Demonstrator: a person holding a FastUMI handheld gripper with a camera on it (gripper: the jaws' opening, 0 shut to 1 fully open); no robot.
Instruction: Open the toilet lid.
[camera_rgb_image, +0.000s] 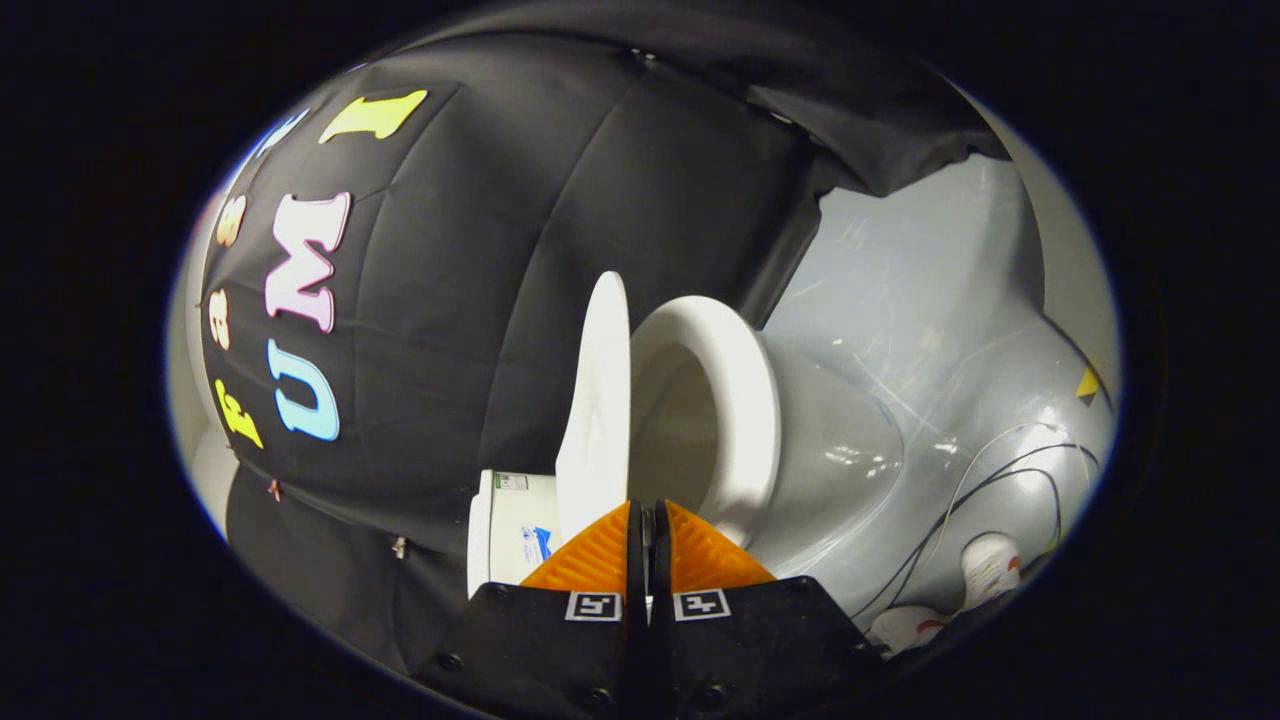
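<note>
The view is rolled sideways. A white toilet stands against the black cloth wall, with its tank (515, 530) just beyond my fingers. The toilet lid (595, 400) is seen edge-on, lifted well off the seat ring (745, 400), so a wedge of the bowl's inside shows between them. The grey-white outside of the bowl (850, 460) lies past the seat. My gripper (648, 520) sits at the lid's rim with its fingers closed to a thin slit; the lid's edge runs straight into that slit.
The glossy grey floor (900, 300) spreads beyond the bowl. Thin cables (1000, 470) trail across it, next to a white bottle-like object (990, 565) and a small yellow marker (1088, 385). The black cloth wall (480, 300) hangs close behind the lid.
</note>
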